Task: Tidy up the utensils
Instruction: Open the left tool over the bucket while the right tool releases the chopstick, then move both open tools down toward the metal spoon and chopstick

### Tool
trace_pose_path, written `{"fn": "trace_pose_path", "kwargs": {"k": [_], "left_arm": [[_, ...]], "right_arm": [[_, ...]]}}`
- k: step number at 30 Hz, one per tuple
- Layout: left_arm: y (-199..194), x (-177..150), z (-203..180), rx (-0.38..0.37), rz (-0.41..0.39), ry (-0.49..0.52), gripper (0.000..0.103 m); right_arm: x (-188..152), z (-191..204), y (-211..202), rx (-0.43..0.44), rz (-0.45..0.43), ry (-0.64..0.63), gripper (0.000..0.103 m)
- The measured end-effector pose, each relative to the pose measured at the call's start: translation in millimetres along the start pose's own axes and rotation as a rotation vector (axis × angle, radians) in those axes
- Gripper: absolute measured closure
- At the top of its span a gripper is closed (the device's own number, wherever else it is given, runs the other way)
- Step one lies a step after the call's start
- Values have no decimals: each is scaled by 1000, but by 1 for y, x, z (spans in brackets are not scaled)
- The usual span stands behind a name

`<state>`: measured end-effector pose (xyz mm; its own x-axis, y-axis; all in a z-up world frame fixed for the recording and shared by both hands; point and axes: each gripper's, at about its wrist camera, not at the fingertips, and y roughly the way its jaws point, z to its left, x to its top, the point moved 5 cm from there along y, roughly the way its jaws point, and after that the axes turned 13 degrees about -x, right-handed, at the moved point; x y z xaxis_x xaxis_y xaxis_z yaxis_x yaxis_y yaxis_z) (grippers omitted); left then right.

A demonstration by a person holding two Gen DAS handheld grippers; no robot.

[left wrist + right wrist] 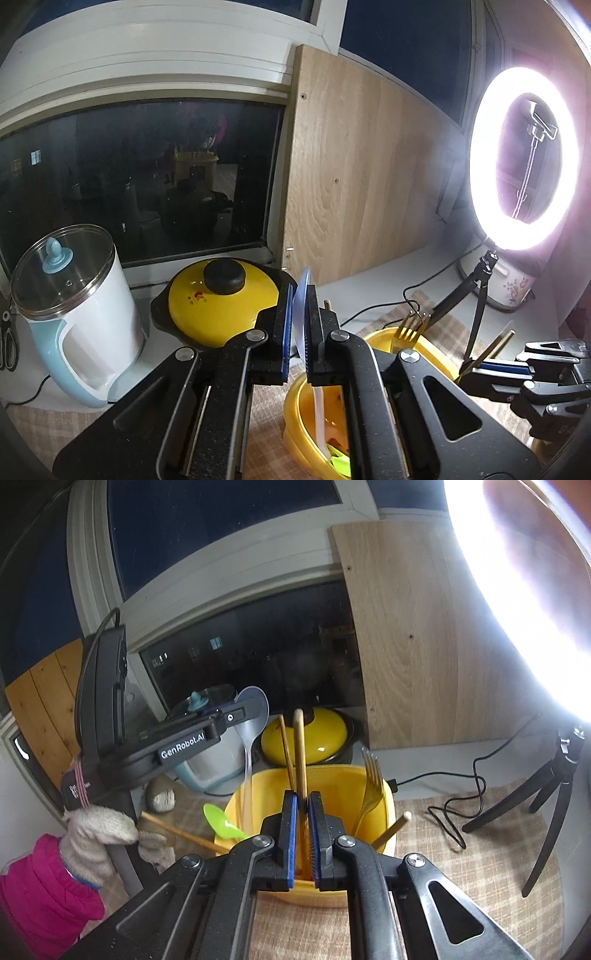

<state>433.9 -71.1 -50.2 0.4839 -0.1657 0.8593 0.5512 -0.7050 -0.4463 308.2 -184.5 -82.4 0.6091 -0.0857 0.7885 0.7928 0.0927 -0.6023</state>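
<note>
My left gripper is shut on a clear plastic spoon, bowl up, handle reaching down into the yellow bowl. In the right wrist view the same spoon hangs from the left gripper over the yellow bowl. My right gripper is shut on wooden chopsticks, held upright over the bowl; it also shows in the left wrist view. A golden fork, a green spoon and another wooden stick rest in the bowl.
A yellow-lidded pot and a white-and-blue kettle stand behind the bowl by the window. A ring light on a tripod stands at the right with a cable. A wooden board leans at the back.
</note>
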Motion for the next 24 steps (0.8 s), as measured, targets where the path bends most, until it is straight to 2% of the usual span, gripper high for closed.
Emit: {"fn": "trace_pose_path", "kwargs": {"k": [1,2,3,4,11,14,19,21,24], "left_arm": [[-1,0,-1,-1,2,0,93],[-2,0,-2,1,1,0,87],[-5,0,-3,1,-6,-1,74],[-8,0,-5,-4,-14,-1,70],[-31,2,-9,39,-43,0,70],[-46,2,-10,68,-58,-4,70],[-71,0,-18,109,-80,-1,70],[-81,-3,-24,122,-84,4,70],[-97,-10,-36,150,-78,17,70]], "right_arm": [[-1,1,-1,5,0,-6,87],[-1,1,-3,6,-4,-12,76],[-2,2,-6,5,-9,-16,71],[-3,1,-8,5,-10,-16,69],[-12,-11,-20,38,8,24,63],[-14,-17,-30,60,-9,33,40],[-15,-21,-46,73,-39,22,31],[-17,-25,-53,87,-49,24,22],[-19,-32,-65,91,-74,22,15]]}}
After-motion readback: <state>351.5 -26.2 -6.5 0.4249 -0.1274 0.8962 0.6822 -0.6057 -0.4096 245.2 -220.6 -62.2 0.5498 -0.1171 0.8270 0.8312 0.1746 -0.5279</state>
